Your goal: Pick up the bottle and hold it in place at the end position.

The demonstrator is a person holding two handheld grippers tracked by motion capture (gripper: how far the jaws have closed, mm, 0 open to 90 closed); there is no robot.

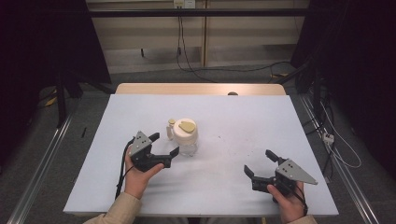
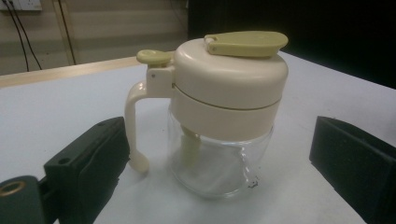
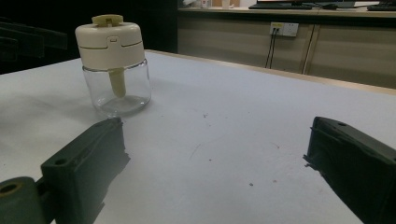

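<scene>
Only the glass jar with its cream lid and handle stood on your white table; its handle faced your left gripper, while bare tabletop lay around your right gripper.

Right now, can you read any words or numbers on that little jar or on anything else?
There are none to read.
The jar, its cream lid and green flap are plain, with no label.
The left tongs and right tongs carry no writing.
The wall socket shows no legible marking.
</scene>
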